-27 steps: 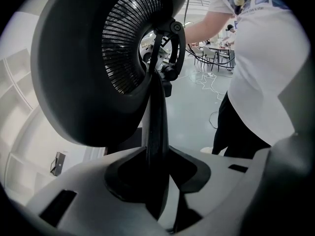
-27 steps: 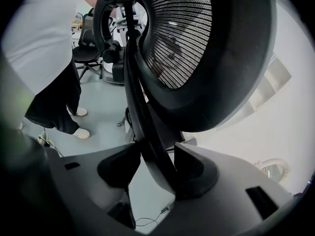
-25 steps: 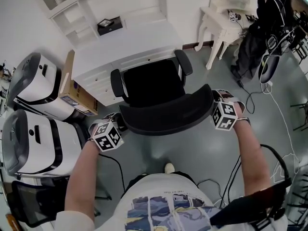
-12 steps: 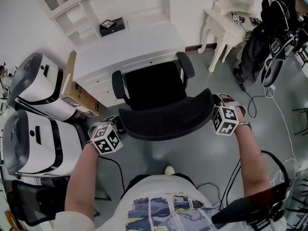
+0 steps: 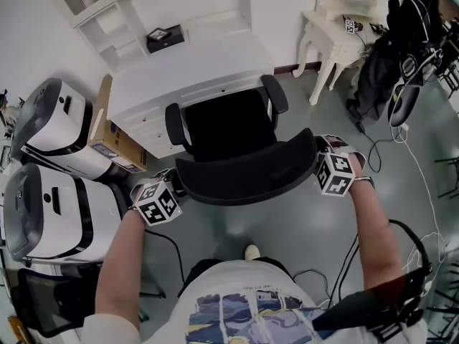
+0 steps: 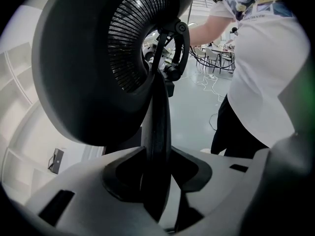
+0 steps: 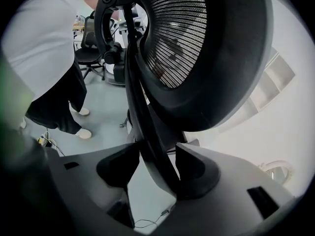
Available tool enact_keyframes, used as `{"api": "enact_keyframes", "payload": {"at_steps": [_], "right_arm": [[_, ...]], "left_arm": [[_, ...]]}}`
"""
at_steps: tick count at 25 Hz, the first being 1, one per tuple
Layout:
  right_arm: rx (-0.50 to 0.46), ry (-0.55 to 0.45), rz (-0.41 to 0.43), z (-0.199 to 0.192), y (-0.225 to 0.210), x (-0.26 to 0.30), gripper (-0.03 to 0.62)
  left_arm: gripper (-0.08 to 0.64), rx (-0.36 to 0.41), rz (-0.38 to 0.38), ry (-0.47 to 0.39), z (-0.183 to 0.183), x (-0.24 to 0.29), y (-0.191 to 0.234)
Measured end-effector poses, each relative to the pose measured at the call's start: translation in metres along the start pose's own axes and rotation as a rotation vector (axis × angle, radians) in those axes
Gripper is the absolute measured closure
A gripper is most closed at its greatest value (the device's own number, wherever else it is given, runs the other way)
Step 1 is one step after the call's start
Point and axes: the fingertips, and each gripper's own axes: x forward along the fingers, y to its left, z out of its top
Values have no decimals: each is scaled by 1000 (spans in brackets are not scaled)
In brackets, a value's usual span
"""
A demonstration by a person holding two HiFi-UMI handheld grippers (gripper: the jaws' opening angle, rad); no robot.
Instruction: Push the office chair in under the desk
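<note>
The black office chair has its seat [image 5: 226,127] partly under the white desk [image 5: 186,67], and its curved backrest [image 5: 247,170] faces me. My left gripper [image 5: 172,185] sits at the backrest's left end. In the left gripper view the thin backrest rim [image 6: 158,132] runs between the jaws of that gripper [image 6: 157,166]. The pads still touch it while the jaws are opening. My right gripper [image 5: 320,156] holds the right end. In the right gripper view the rim [image 7: 147,127] crosses slantwise between the pads of that gripper [image 7: 157,166] and touches both.
Two white machines [image 5: 50,127] [image 5: 50,213] and a cardboard box [image 5: 107,138] stand left of the chair. A white side table [image 5: 337,20], black bags [image 5: 401,56] and floor cables [image 5: 423,185] are at the right. A small black box [image 5: 163,37] lies on the desk.
Chair and both grippers stay almost where they were. The head view shifts slightly.
</note>
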Motion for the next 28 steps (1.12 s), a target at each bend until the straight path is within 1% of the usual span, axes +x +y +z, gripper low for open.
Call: {"api": "enact_keyframes", "payload": {"at_steps": [2,5,9,12,15,20,21,23,25,28], "right_arm": [[6,0,-9,0,0,0,347],[25,6,-38,1,-1,0,341],[88,9,-93,2,-3,-13,330],[120,23,-135,2,-1,-28,333],[156,37,-174,3,6,-43,342],[260,39,-270,12,27,-72,388],[287,39,-285,15,33,-76,402],[342,32,-308,22,46,-85,450],[404,14,-328,32,59,-94,508],[499,-18,-335,50,85,-102,540]], "left_arm": [[402,-9,7,-2,0,0,1],[388,-15,41,-8,-1,-1,3],[362,-12,100,-21,-2,-7,6],[357,-3,125,-54,-1,-18,8],[356,-13,142,-109,4,-35,8],[356,-24,159,-201,6,-68,-1],[357,-31,163,-222,5,-75,-3],[359,-57,167,-269,5,-88,-9],[380,-89,164,-314,6,-100,-16],[439,-129,148,-349,4,-112,-29]]}}
